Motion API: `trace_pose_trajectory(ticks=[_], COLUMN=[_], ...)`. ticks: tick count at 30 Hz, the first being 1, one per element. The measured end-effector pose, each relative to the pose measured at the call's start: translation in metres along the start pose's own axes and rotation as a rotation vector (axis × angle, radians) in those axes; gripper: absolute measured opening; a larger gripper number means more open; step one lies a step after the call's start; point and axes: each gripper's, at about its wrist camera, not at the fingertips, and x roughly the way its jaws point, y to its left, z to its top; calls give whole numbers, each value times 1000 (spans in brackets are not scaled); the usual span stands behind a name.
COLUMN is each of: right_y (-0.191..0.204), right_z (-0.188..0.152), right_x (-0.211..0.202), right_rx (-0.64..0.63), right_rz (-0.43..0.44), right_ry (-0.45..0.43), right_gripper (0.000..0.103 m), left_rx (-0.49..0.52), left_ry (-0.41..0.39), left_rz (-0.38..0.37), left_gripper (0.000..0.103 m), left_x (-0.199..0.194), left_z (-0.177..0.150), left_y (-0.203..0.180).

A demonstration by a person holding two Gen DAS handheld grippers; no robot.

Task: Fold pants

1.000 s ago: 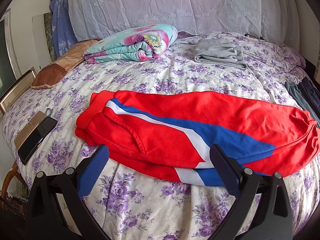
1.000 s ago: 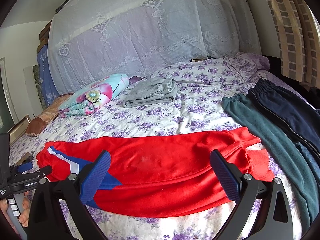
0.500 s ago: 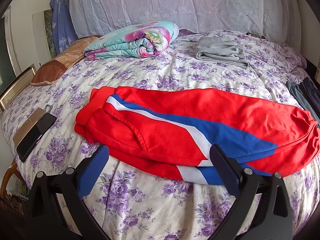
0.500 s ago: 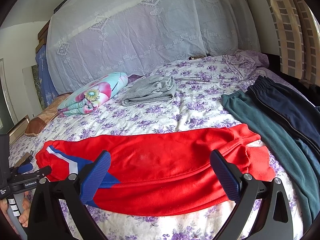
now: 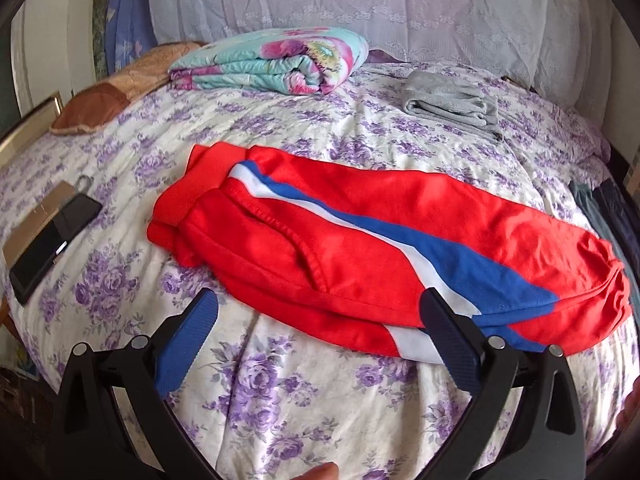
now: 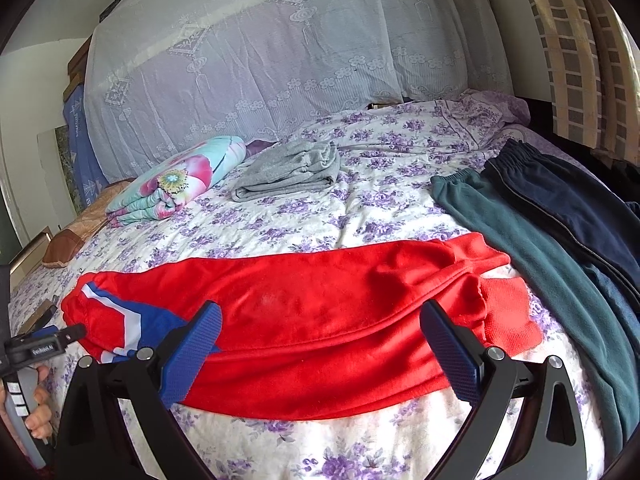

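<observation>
Broadly, the bed with its purple-flowered cover carries the red pants lengthwise along its near edge, legs doubled, waistband toward the left end and cuffs toward the right. Green pants and navy pants lie at the right edge, a folded grey garment near the far edge. Both the left gripper and right gripper hover spread wide over the near edge, holding nothing.

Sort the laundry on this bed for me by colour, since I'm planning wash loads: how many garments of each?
Red pants: 1
Grey folded garment: 1
Green pants: 1
Navy pants: 1
Total: 4 garments, not counting the folded floral quilt.
</observation>
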Motion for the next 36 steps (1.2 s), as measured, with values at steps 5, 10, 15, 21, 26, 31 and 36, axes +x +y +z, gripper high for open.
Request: trace_pose_trajectory(ticks=[5, 10, 15, 21, 26, 31, 36], right_y=[-31, -61, -76, -81, -81, -79, -78], right_z=[-11, -15, -16, -15, -17, -19, -16], right_x=[-2, -1, 3, 0, 3, 7, -4], right_rx=[96, 247, 374, 380, 381, 385, 346], right_rz=[48, 132, 243, 209, 215, 220, 179], right_ry=[-5, -8, 6, -18, -8, 5, -23], right_gripper=[100, 100, 100, 100, 100, 100, 100], left_rx=[-219, -330, -457, -516, -547, -520, -522], left_ry=[47, 91, 165, 121, 49, 120, 137], left_rz=[-104, -196, -260, -247, -254, -295, -296], left_gripper=[98, 98, 92, 72, 84, 83, 79], left_x=[9, 24, 51, 32, 7, 28, 42], left_z=[14, 31, 39, 43, 47, 47, 50], left_y=[63, 88, 103, 113, 125, 107, 93])
